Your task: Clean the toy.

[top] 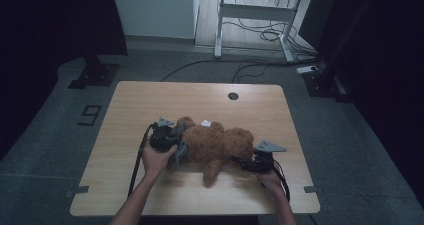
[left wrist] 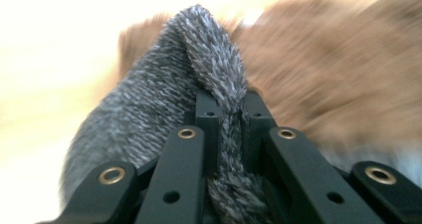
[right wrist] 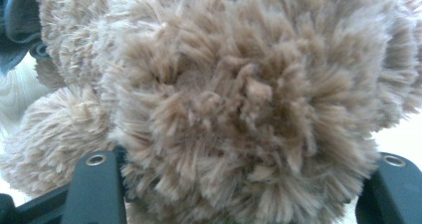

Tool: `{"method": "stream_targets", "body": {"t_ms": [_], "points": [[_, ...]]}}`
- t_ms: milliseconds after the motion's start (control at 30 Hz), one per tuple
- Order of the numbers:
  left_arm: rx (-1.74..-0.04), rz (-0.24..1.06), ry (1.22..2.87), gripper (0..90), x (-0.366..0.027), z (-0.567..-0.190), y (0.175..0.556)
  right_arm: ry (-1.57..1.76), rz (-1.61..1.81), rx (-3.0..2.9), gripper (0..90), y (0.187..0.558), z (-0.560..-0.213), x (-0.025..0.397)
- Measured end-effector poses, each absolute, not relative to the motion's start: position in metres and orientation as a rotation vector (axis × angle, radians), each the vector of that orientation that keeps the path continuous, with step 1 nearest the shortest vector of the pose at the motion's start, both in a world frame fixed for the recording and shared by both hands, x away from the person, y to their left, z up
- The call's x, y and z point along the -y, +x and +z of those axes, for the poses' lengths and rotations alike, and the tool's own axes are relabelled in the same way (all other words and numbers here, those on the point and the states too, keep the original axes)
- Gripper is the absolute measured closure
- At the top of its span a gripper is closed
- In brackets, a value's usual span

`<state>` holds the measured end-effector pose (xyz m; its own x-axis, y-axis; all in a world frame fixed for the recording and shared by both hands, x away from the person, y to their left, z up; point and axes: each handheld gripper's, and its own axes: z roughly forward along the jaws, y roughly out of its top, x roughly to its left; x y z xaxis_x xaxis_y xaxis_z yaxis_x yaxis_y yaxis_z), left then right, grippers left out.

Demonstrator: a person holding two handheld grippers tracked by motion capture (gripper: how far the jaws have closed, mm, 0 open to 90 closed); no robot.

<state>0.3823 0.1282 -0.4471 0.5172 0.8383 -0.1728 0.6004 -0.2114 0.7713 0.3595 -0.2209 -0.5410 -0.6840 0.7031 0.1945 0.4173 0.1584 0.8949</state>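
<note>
A brown teddy bear (top: 215,145) lies on its side on the wooden table (top: 150,100), one limb pointing toward the front edge. A grey knitted fabric (top: 181,154) lies against its left end. My left gripper (top: 178,144) is at that end and is shut on a fold of the grey fabric (left wrist: 164,94), with blurred bear fur (left wrist: 348,74) behind the left gripper (left wrist: 229,104). My right gripper (top: 242,162) is at the bear's right end. Its jaws stand wide apart and the bear's fuzzy round part (right wrist: 239,99) fills the gap of the right gripper (right wrist: 244,184), hiding the tips.
A white tag (top: 205,122) shows on the bear's far side. A round cable hole (top: 233,95) sits near the table's back edge. Behind the table stand a white desk frame (top: 260,10), floor cables (top: 265,35) and dark stand bases (top: 95,75).
</note>
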Motion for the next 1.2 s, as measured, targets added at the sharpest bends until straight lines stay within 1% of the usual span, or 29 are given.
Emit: {"method": "stream_targets", "body": {"t_ms": [67, 133, 300, 433, 500, 567, 633, 667, 733, 767, 867, 967, 1200], "points": [[-1.110, 0.343, 1.888, 81.6, -0.115, -0.425, 0.378, 1.086, 1.539, -2.168, 33.1, 0.359, -0.541, 0.220], [-1.045, 0.347, 1.892, 81.5, -0.096, -0.407, 0.375, 1.078, 1.532, -2.164, 33.1, 0.359, -0.541, 0.219], [-0.918, 0.340, 1.955, 81.2, -0.032, -0.385, 0.377, 1.083, 1.527, -2.166, 33.0, 0.358, -0.541, 0.218], [-0.883, 0.307, 1.986, 81.1, 0.003, -0.389, 0.384, 1.075, 1.523, -2.165, 33.0, 0.358, -0.541, 0.218], [-0.889, 0.303, 2.014, 80.9, 0.016, -0.397, 0.389, 1.073, 1.523, -2.166, 33.0, 0.358, -0.541, 0.218], [-0.910, 0.337, 2.088, 80.1, 0.025, -0.414, 0.396, 1.073, 1.525, -2.168, 32.9, 0.358, -0.541, 0.218], [-0.939, 0.335, 2.148, 79.9, 0.026, -0.433, 0.402, 1.070, 1.524, -2.167, 32.8, 0.358, -0.541, 0.218], [-0.956, 0.332, 2.144, 80.0, 0.023, -0.441, 0.405, 1.068, 1.522, -2.168, 32.7, 0.358, -0.541, 0.218], [-1.026, 0.257, 2.069, 80.8, 0.011, -0.449, 0.410, 1.064, 1.518, -2.172, 32.5, 0.358, -0.541, 0.218], [-1.048, 0.240, 2.053, 81.4, 0.004, -0.450, 0.413, 1.061, 1.521, -2.174, 32.5, 0.358, -0.541, 0.218], [-1.071, 0.262, 2.052, 82.0, -0.009, -0.447, 0.414, 1.055, 1.528, -2.171, 32.5, 0.359, -0.542, 0.217], [-1.073, 0.317, 2.059, 82.1, -0.020, -0.444, 0.412, 1.052, 1.530, -2.174, 32.3, 0.358, -0.542, 0.216], [-1.114, 0.333, 2.011, 82.0, -0.052, -0.446, 0.408, 1.047, 1.526, -2.184, 31.6, 0.358, -0.542, 0.215]]}}
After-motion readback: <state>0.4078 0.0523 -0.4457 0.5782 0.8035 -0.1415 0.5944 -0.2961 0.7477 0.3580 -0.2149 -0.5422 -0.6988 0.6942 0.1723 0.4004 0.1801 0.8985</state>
